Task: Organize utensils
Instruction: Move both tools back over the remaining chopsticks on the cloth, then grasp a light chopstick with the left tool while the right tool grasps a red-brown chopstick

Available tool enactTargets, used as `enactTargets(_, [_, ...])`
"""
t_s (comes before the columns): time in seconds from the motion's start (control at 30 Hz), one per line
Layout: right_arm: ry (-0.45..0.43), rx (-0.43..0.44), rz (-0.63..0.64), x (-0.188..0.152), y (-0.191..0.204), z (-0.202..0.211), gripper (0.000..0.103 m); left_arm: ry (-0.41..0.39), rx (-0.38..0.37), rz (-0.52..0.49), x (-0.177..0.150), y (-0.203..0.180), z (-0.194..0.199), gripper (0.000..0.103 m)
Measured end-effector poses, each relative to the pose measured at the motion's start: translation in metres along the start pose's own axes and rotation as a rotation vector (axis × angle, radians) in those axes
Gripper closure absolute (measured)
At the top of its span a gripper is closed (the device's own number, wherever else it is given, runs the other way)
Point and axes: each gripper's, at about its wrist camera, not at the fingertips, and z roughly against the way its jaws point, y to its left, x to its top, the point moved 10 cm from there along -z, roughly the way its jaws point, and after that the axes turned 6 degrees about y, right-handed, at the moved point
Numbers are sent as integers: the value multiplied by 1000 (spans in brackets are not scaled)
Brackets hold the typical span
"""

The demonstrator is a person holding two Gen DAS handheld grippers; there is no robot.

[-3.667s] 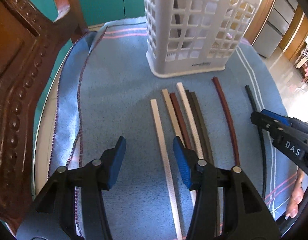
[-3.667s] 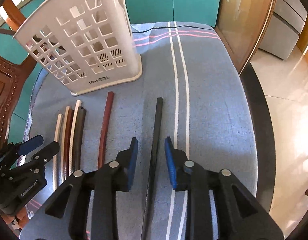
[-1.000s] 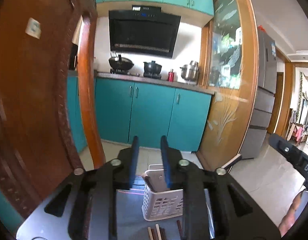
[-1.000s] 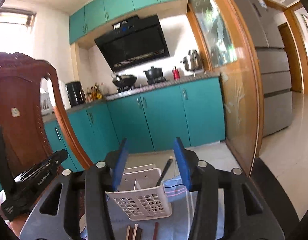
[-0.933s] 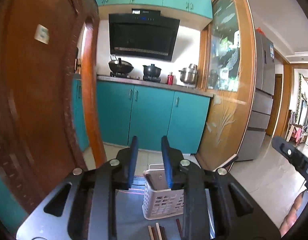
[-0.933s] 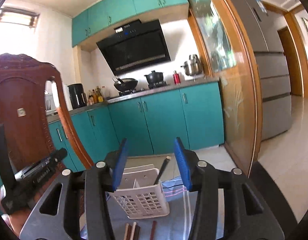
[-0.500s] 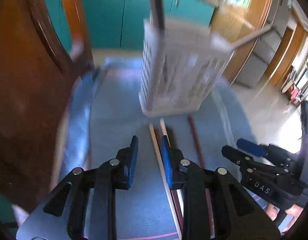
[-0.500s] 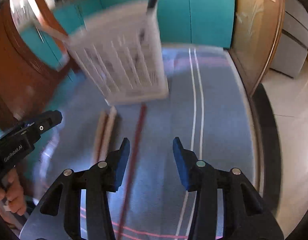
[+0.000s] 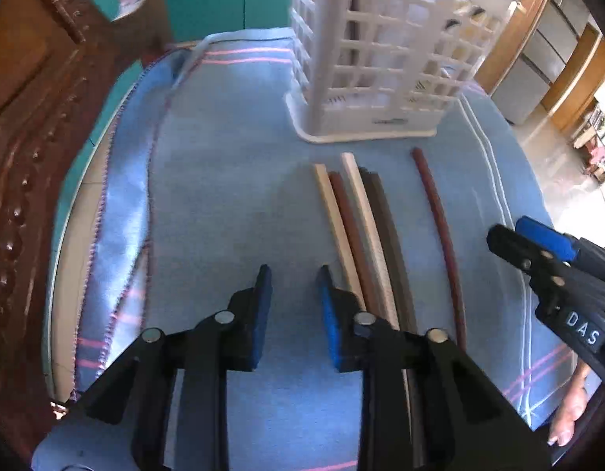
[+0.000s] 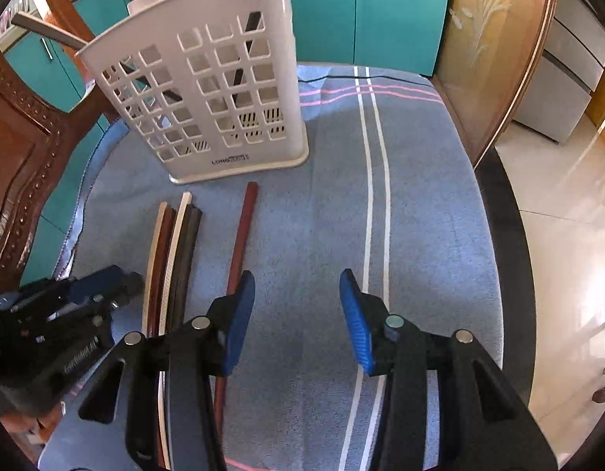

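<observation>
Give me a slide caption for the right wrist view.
Open right gripper above blue cloth, beside a lone red-brown chopstick, white basket behind.

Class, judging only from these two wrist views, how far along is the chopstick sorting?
Done: two dark chopsticks stand in the white basket. In hand: nothing; the left gripper and right gripper are both open over the blue cloth. Left: the bundle of chopsticks and one reddish chopstick on the cloth.

The chopsticks run hidden beneath the left claw, perhaps blurred.
</observation>
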Motion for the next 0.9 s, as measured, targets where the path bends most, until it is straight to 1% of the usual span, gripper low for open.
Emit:
enactTargets(0.03, [1, 1, 2, 0, 0, -1, 58, -1, -13, 7, 0, 0, 0, 79])
enactTargets(0.07, [1, 3, 4, 0, 1, -1, 58, -12, -46, 14, 2, -1, 3, 79])
enactTargets(0.13, [3, 10, 6, 1, 3, -3, 58, -35, -88, 7, 2, -6, 11, 79])
enactTargets(0.2, [9, 10, 6, 0, 5, -4, 58, -34, -104, -12, 0, -13, 12, 78])
enactTargets(0.27, [20, 4, 2, -1, 7, -7, 58, -7, -91, -32, -5, -18, 6, 77])
enactTargets(0.33, [25, 6, -3, 0, 6, -10, 58, -7, -78, -48, -5, -19, 1, 74])
enactTargets(0.5, [31, -4, 1, 3, 5, -13, 58, -9, -57, -63, -7, -25, -5, 75])
enactTargets(0.53, [34, -9, 2, 3, 4, -15, 58, -8, -51, -67, -11, -28, -2, 77])
enactTargets(0.6, [32, -10, 9, 3, 6, -17, 58, -4, -29, -75, -12, -29, -3, 89])
enactTargets(0.63, [28, -7, 12, 4, 6, -17, 58, -2, -29, -71, -12, -30, -4, 91])
enactTargets(0.73, [12, 15, 25, 8, 11, -18, 58, 8, -58, -60, -4, -29, -4, 92])
enactTargets(0.87, [20, 27, 44, 9, 18, -26, 58, 13, -63, -95, -4, -27, -2, 93])
enactTargets(0.9, [29, 36, 57, 8, 21, -29, 61, 14, -65, -94, -3, -26, -2, 93])
